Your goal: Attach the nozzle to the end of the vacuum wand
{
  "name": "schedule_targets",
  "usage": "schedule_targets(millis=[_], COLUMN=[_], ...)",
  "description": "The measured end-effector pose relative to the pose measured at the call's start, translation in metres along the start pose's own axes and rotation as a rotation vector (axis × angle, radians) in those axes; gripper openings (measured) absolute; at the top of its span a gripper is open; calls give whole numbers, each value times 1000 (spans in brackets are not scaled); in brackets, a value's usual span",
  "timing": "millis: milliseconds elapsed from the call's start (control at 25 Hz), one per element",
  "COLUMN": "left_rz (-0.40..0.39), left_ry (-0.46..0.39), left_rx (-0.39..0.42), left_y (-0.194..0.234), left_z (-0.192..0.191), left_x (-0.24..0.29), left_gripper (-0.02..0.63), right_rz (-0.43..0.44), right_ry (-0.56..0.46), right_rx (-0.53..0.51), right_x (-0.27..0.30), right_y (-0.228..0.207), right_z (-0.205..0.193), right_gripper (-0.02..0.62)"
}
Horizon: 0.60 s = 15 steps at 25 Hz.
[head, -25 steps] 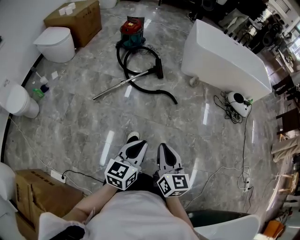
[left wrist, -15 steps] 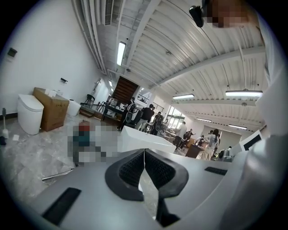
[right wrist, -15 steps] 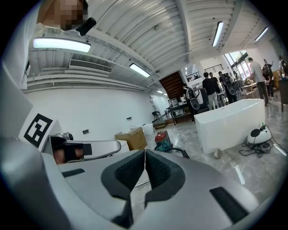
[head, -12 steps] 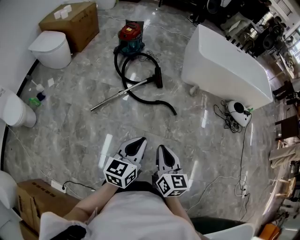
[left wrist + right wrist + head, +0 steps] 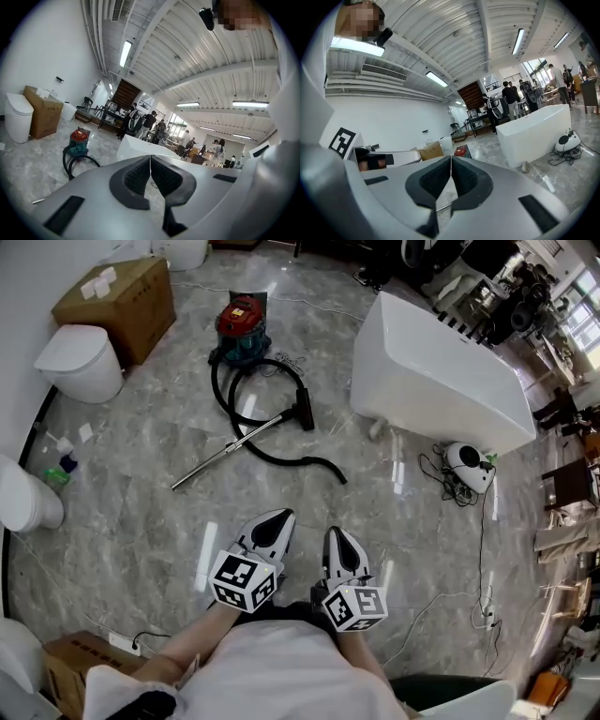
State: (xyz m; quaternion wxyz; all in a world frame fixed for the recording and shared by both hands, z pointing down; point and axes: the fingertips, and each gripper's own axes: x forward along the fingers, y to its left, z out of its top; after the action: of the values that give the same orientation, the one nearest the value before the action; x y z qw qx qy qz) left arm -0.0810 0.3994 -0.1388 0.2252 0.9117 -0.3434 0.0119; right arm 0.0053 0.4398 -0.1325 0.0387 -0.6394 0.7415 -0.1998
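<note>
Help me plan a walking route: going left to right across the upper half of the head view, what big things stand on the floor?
White ceramic toilet → red canister vacuum → white freestanding bathtub

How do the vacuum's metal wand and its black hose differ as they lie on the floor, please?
The wand is silver and straight; the hose is black and curls in loops. The wand's free end points lower left in the head view, the hose's tail trails right. Both lie on the floor by the red vacuum.
</note>
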Motion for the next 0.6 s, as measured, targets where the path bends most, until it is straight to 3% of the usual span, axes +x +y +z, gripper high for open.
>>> schedule_targets(millis=[200, 600], left_rz=[10, 26], left_ry=[10, 56], left_rx=[-11, 10], left_y=[28, 43], left_z=[5, 7], left_x=[7, 28], left_gripper=[11, 11], right_rz=[-12, 28], right_ry=[-19, -2], right_rx=[12, 50], right_x=[27, 67], right_y=[4, 0], right_z=[0, 5], right_gripper=[17, 17])
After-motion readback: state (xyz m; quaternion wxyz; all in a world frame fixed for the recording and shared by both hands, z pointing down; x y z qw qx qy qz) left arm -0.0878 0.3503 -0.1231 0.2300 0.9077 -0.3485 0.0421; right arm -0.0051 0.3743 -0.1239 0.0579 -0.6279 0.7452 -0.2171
